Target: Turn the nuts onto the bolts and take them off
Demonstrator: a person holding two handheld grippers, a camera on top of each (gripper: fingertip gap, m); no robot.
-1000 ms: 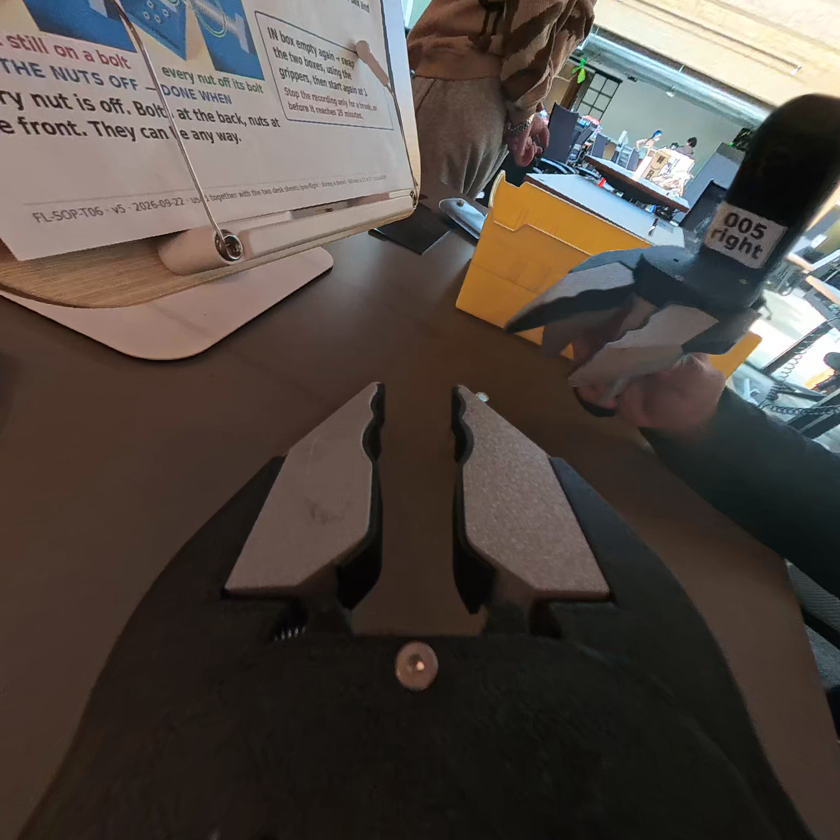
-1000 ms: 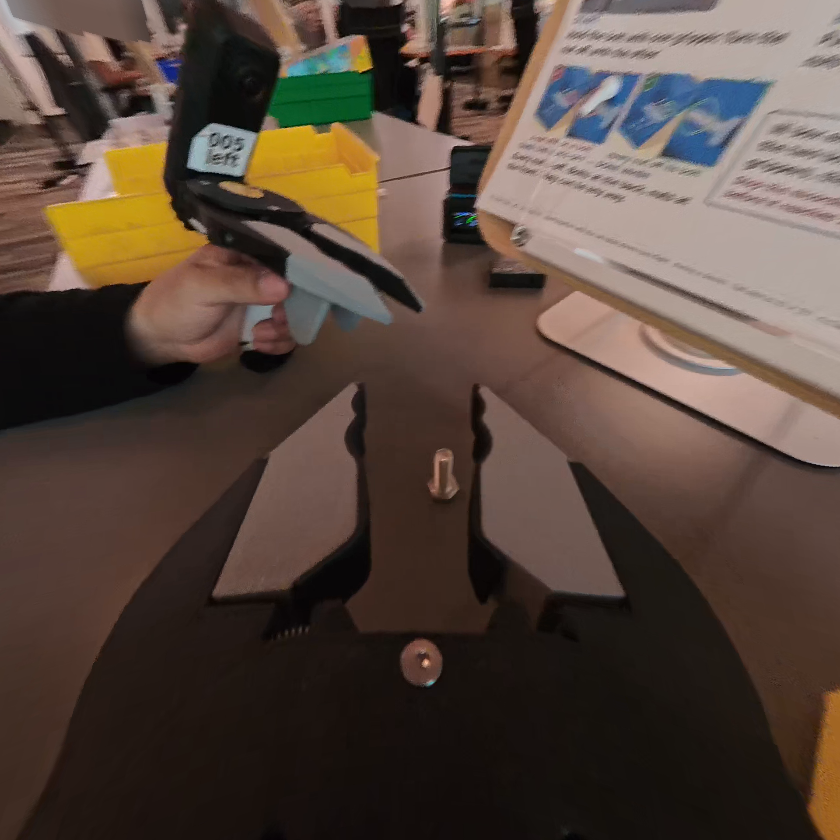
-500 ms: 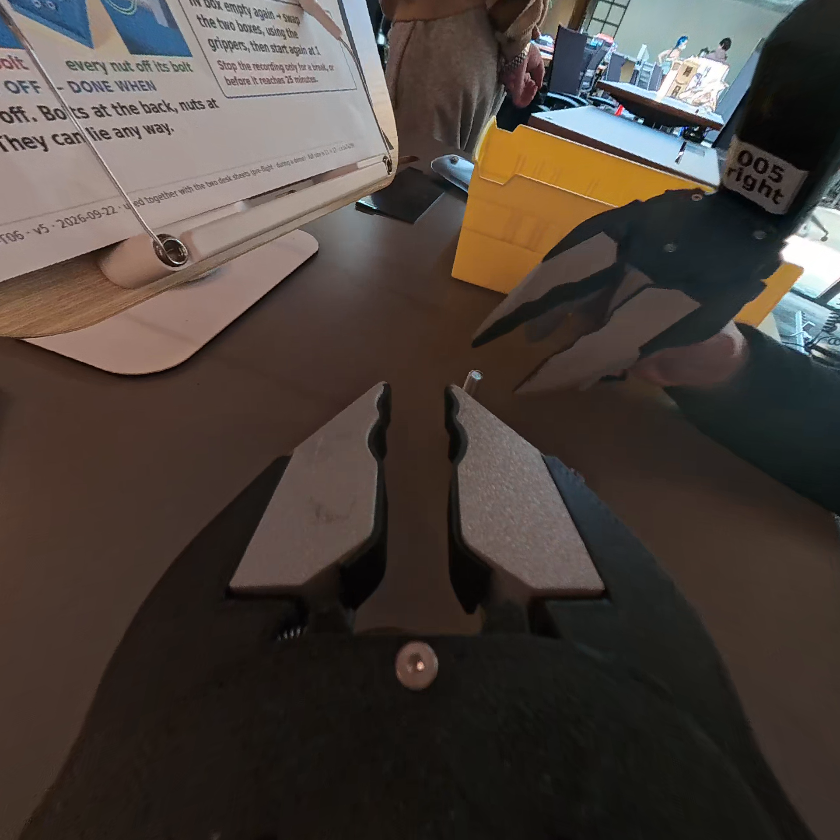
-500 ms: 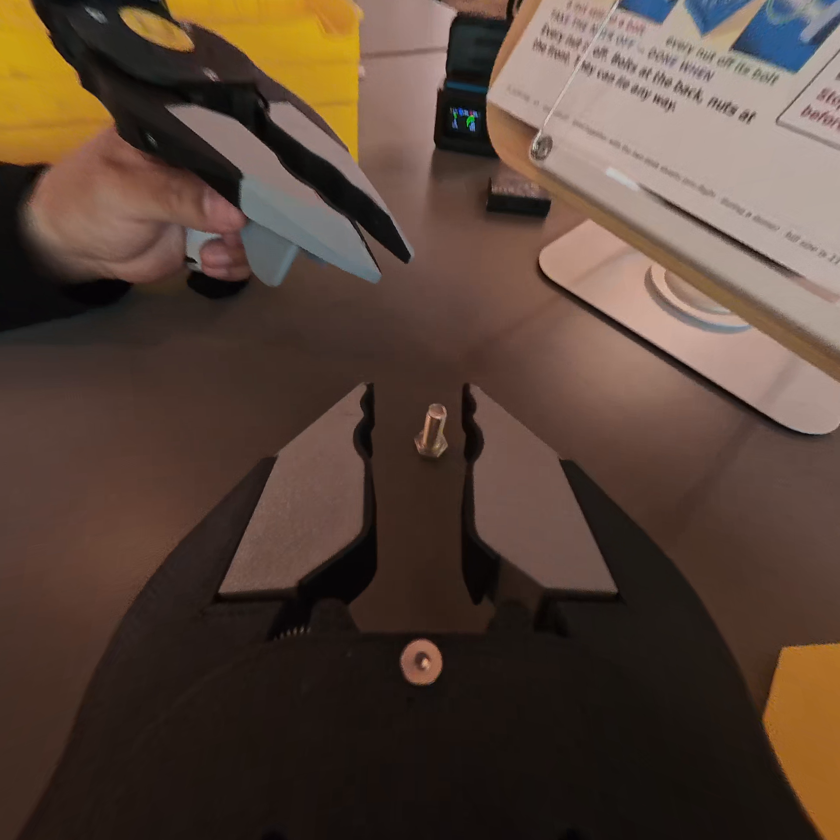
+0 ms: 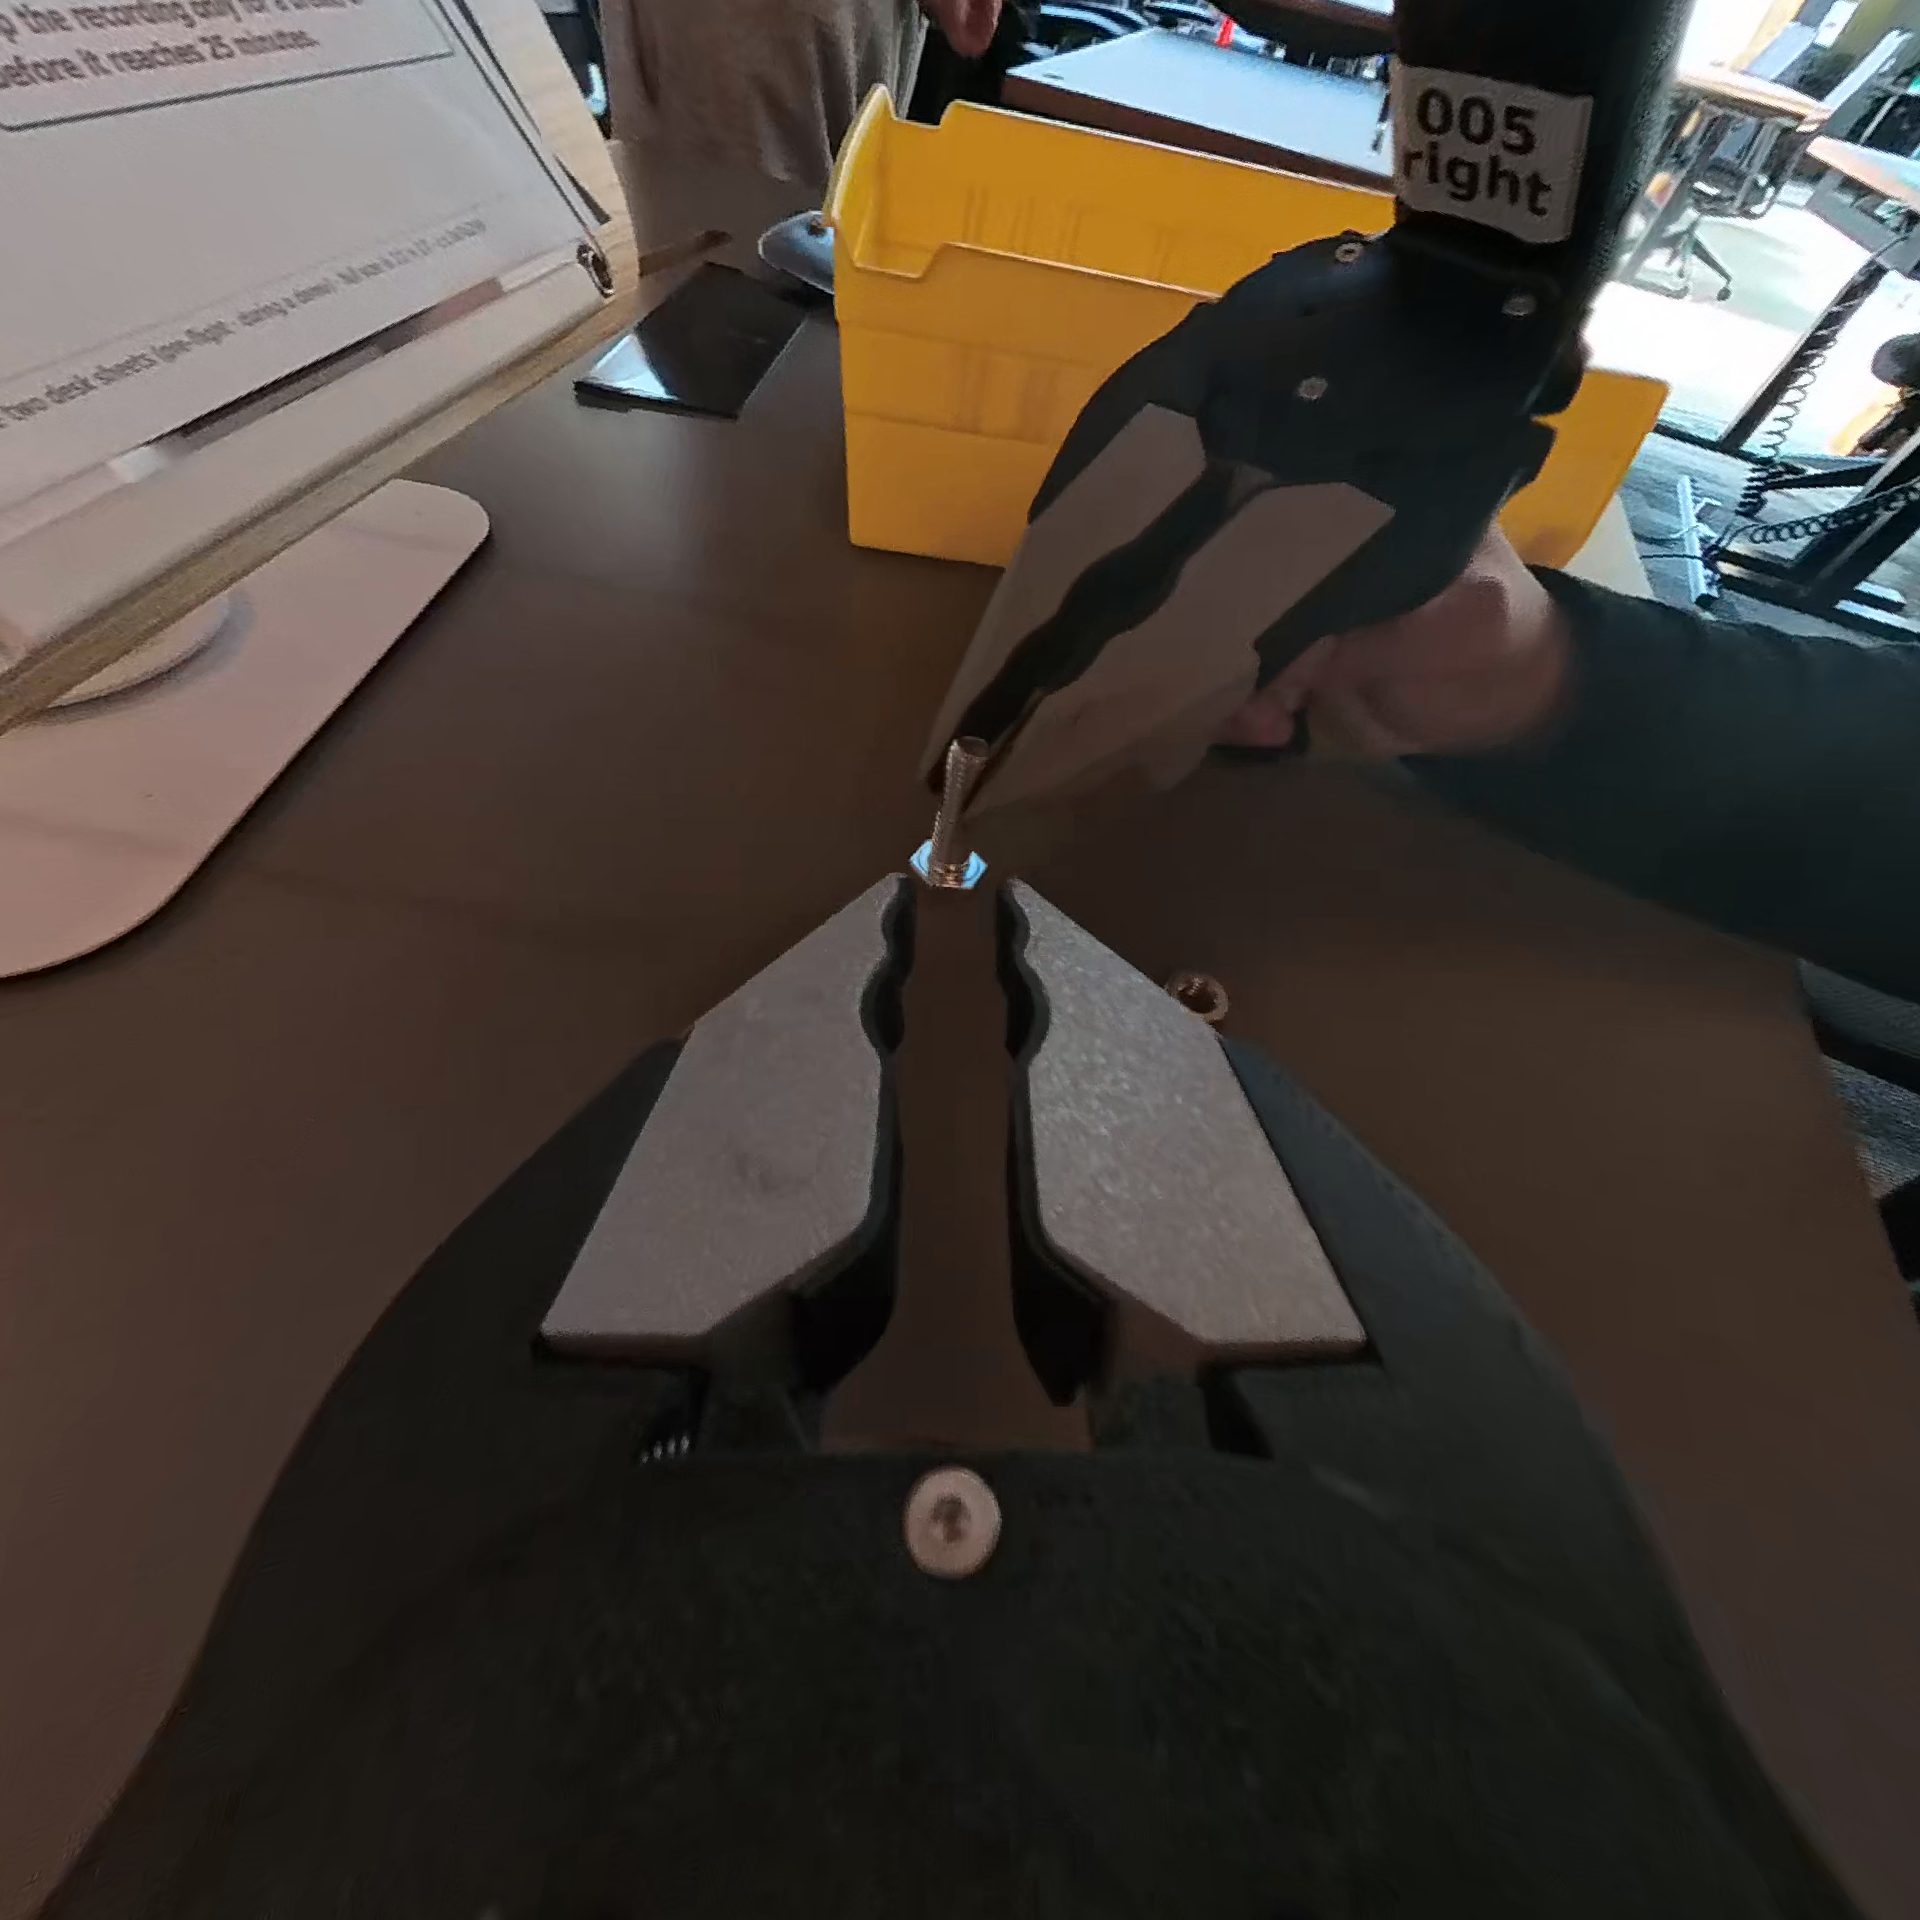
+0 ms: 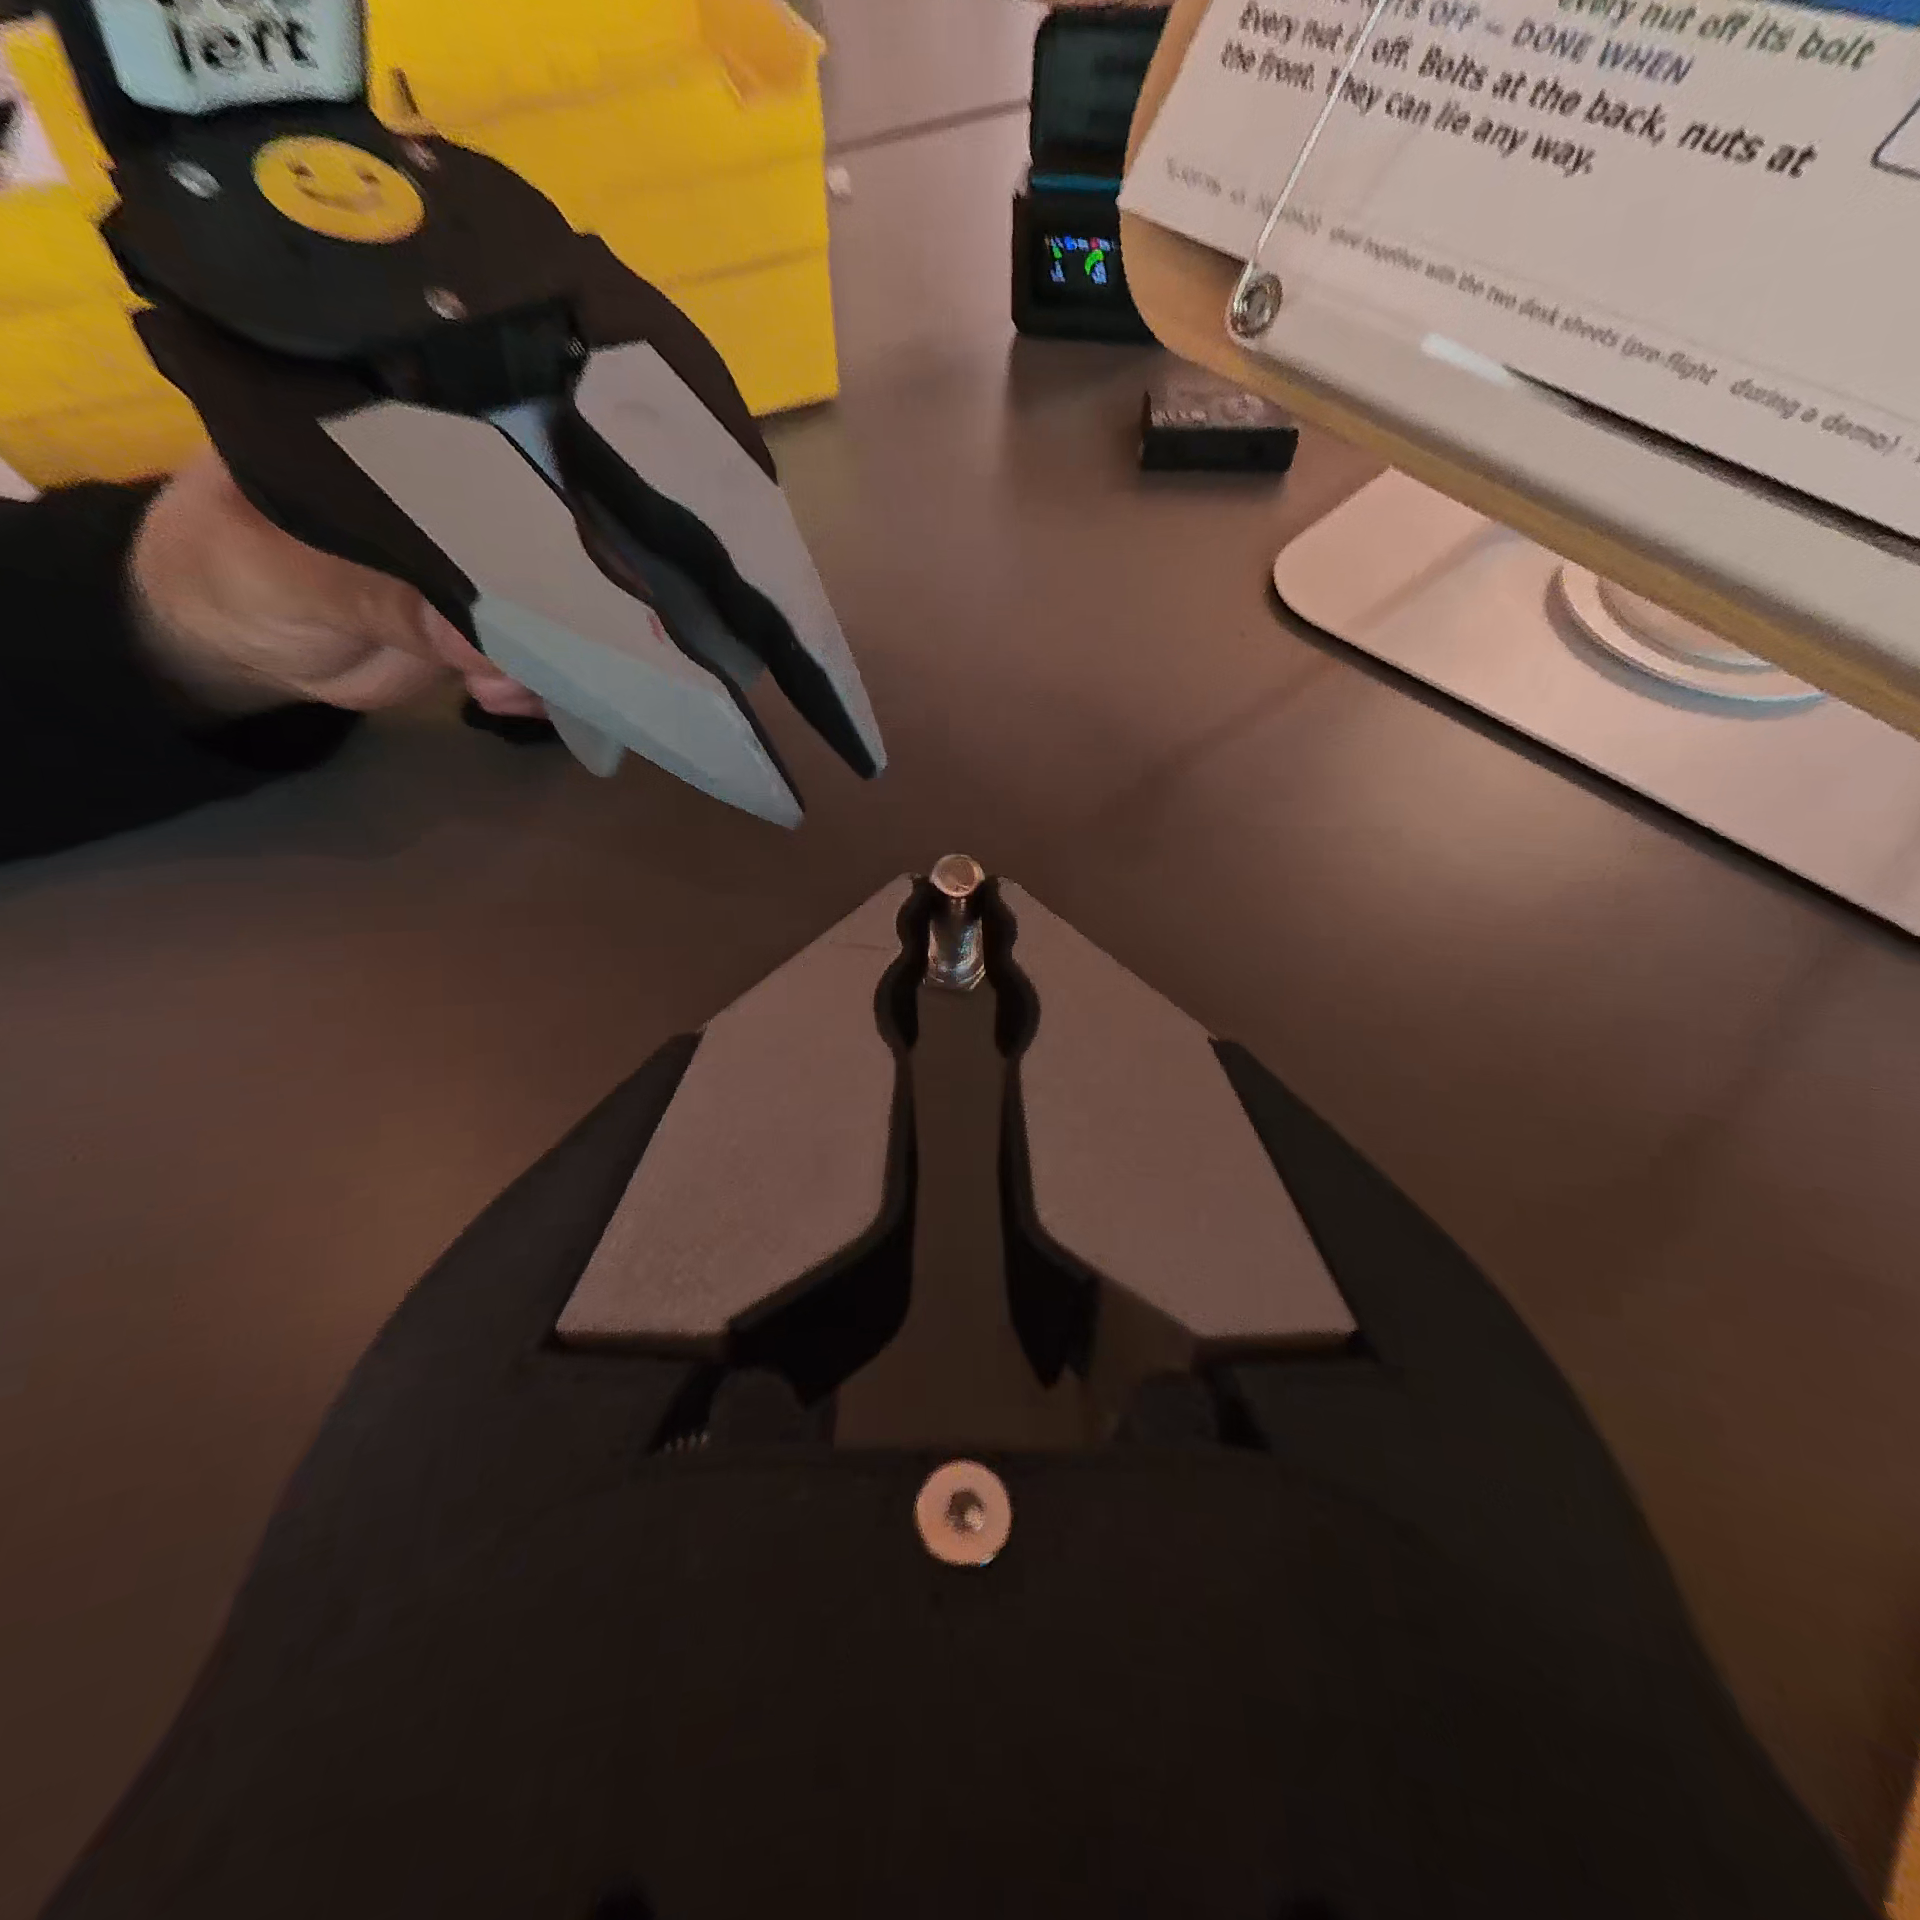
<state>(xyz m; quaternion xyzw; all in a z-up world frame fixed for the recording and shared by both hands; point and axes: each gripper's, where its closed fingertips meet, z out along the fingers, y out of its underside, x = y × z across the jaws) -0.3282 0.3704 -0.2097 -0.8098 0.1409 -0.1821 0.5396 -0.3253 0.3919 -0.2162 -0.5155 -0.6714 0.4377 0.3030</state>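
Right gripper (image 6: 954, 902) clamped; left gripper (image 5: 951, 914) parted.

Bolt (image 5: 951, 821): shiny silver, standing up straight with its six-sided head down on the dark counter (image 5: 520, 831), its thin top pinched between two fingers.
Nut (image 5: 1197, 995): small, gold-brown, lying alone on the counter near the bolt.

Lighting dim and warm over the bench (image 5: 520, 935). Daylight enters from the far room in the left wrist view, overexposed at upper right. Bolt head (image 5: 947, 865) shows blue glare. Motion blur on the document stand (image 6: 1558, 312) and hand (image 6: 281, 613). Wide-angle distortion bends edges.
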